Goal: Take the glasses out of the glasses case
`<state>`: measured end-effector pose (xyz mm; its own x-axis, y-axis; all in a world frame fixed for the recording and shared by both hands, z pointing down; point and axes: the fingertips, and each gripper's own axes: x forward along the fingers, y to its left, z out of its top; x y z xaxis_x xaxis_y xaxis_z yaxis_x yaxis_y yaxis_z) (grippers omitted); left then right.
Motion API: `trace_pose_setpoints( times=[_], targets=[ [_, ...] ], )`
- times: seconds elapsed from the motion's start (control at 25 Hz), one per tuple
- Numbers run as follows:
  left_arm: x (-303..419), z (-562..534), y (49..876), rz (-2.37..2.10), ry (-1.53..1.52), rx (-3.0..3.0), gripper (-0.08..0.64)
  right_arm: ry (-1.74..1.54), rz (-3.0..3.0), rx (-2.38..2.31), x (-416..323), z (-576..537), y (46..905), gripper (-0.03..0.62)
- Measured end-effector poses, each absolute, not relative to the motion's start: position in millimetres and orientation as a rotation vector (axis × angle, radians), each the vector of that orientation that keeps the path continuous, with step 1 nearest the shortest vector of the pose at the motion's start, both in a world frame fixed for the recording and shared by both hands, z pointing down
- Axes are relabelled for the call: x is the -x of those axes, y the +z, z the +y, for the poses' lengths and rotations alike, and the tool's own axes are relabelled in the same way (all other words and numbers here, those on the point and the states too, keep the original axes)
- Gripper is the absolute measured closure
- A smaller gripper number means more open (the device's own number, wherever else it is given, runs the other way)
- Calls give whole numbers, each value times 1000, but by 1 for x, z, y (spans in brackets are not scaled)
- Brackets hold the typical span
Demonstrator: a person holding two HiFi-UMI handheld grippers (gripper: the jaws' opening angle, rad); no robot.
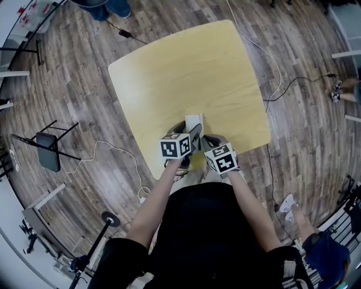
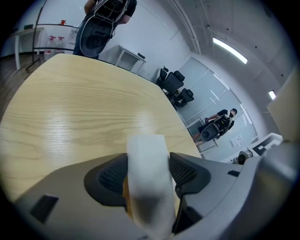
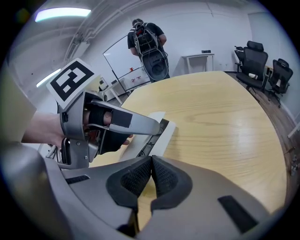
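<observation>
Glasses case [image 2: 148,192] pinched in left tongs [image 2: 147,171] — contents hidden — right tongs [image 3: 151,176] closed.

Open tabletop [image 1: 186,73] beyond white case [image 1: 193,119], apparently unobstructed

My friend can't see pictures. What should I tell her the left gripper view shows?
The left gripper is clamped on a white glasses case, its two dark pads pressing the case's sides. Behind it stretches a pale wooden table, and far off a person carries an office chair.
</observation>
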<state>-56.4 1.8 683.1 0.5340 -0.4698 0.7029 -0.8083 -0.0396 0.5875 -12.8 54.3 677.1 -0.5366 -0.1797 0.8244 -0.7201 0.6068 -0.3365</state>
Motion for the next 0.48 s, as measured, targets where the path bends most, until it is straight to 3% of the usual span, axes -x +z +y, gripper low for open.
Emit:
trace_pose_setpoints(
  times=[0.48],
  targets=[
    [61,-4,672,-1192,590,-1802,276,899,-2063,-740,9,45,668,577]
  ],
)
